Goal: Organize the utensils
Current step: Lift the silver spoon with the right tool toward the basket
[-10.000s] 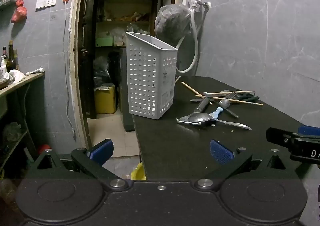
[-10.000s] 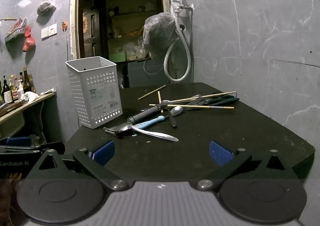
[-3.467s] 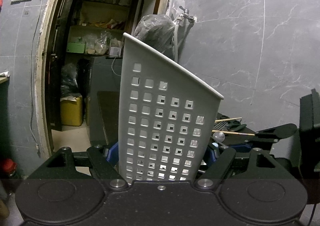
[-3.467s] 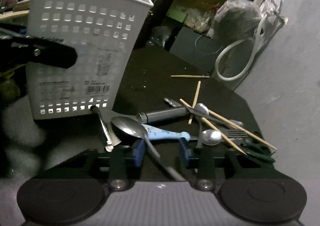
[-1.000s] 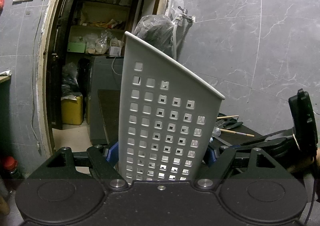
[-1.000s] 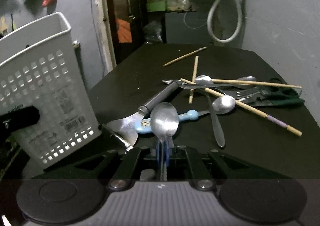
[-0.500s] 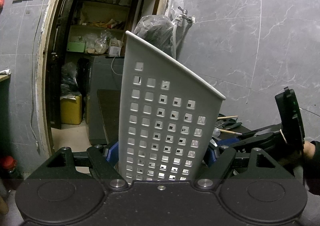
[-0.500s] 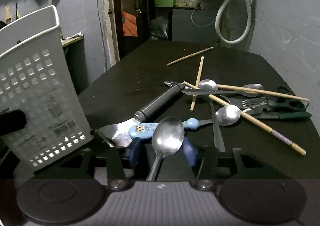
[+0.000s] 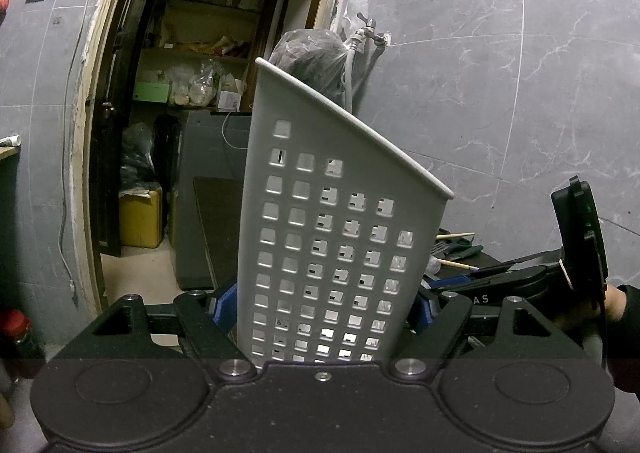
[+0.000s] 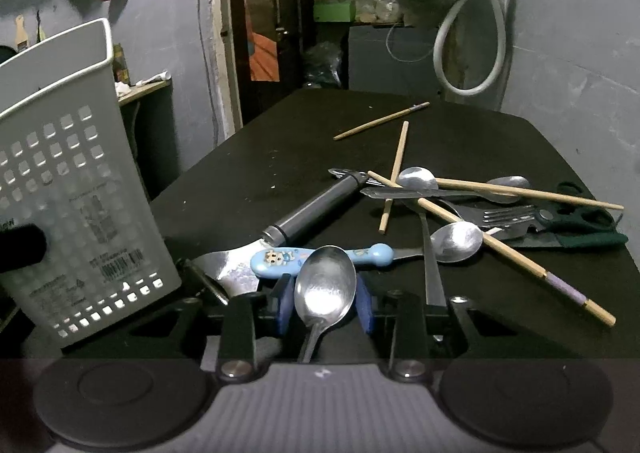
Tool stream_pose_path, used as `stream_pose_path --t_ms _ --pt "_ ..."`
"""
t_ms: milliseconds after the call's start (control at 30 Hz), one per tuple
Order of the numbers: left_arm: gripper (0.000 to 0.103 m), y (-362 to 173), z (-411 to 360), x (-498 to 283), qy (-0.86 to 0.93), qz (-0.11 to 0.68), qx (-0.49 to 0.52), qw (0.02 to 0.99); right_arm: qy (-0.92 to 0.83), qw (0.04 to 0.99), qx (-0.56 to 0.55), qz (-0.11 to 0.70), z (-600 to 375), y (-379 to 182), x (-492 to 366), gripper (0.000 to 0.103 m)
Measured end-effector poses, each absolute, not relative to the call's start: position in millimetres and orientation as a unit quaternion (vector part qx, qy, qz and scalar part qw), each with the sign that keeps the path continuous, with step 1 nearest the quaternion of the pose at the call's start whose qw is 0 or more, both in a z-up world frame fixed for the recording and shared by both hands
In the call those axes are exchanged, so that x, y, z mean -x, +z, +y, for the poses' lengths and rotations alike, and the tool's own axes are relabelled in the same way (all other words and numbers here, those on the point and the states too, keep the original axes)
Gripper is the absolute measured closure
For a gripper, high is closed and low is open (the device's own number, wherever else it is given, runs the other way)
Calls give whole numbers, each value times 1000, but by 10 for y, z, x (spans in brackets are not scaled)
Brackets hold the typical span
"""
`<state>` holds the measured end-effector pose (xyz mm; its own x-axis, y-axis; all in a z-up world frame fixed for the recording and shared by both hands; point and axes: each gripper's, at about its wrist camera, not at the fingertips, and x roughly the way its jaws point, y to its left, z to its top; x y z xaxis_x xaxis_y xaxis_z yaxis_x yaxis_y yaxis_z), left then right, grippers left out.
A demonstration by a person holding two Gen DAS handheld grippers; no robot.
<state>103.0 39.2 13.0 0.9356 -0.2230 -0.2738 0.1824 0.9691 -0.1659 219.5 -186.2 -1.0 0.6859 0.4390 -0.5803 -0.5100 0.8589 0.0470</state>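
My left gripper (image 9: 324,307) is shut on the white perforated basket (image 9: 340,253), its blue pads (image 9: 224,305) pressing both side walls near the base. The basket (image 10: 72,193) stands at the left of the black table (image 10: 280,157) in the right wrist view. My right gripper (image 10: 324,305) has a steel spoon (image 10: 326,285) between its blue pads (image 10: 285,303). Its jaws are closing, and the pads touch both edges of the spoon's bowl. The spoon's handle runs down under the gripper.
Loose utensils lie beyond the spoon: a blue-handled child's spoon (image 10: 320,259), a grey-handled spatula (image 10: 312,209), a knife (image 10: 430,269), another spoon (image 10: 456,241), a fork (image 10: 508,215), green scissors (image 10: 580,221) and chopsticks (image 10: 496,241). A hand (image 9: 616,299) shows at the right.
The right jaws let go of the spoon's handle, spread wide, then came in around its bowl. The spoon sits lower between the pads. The left gripper and basket have not moved.
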Motion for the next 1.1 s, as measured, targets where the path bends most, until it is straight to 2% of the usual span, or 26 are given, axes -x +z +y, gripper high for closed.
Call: stream_pose_path --t_ms 433,800,1100 --pt "23 130 390 -1032 -103 147 70 981 246 925 50 285 -1923 34 -2039 68" --pt "23 123 368 -1026 -103 147 69 981 226 959 -13 173 -2166 309 -1654 67" --pt "23 124 353 -1032 -104 147 70 981 221 967 -30 124 -2142 556 -1541 68"
